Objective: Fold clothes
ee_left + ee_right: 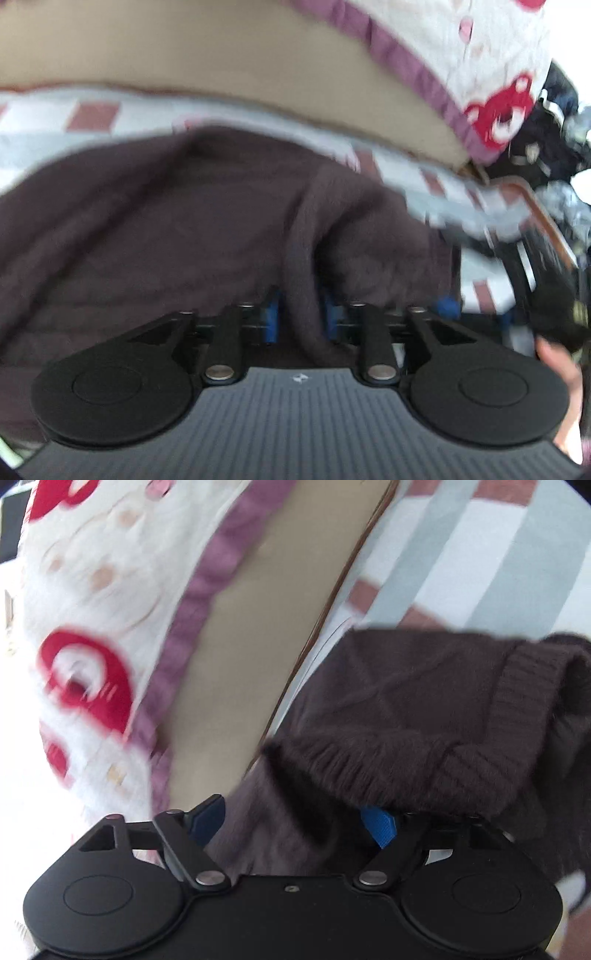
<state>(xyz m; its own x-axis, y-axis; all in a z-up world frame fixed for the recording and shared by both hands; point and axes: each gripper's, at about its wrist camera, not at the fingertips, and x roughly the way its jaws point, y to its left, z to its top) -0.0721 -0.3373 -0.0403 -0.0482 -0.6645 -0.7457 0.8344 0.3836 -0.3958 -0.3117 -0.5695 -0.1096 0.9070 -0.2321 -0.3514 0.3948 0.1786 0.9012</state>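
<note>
- Left gripper (300, 317) is closest in its own view, and its blue pads (271, 319) sit fairly near each other with a ridge of the brown sweater (166, 229) running up between them. The fabric fills the gap, so it looks pinched, though the blur means I can't swear the pads are pressing hard.
- Right gripper (295, 821) stands much wider. One blue pad (208, 818) is out at the sweater's (406, 709) edge and the other pad (380, 825) is tucked under the ribbed hem. Knit lies between them, but the pads don't look like they're squeezing it.
- The sweater is the landmark for everything else. It's bunched in front of both grippers, lying on a checked sheet (92, 114) of white, grey and dusty-red squares.
- In the right view the ribbed hem (517, 709) is rolled over on the sweater's right side, fuzzy fringe along its near edge.
- A fingertip (561, 365) of the person shows just right of the sweater in the left view.
- Behind the sweater, past the sheet, there's a tan panel (221, 55); can't tell what it is.
- Beyond that panel is a white blanket (480, 48) with red bear prints and a purple ruffled border, all pretty blurry.
- Far right of the sweater in the left view is dark clutter (546, 155), too smeared to name.
</note>
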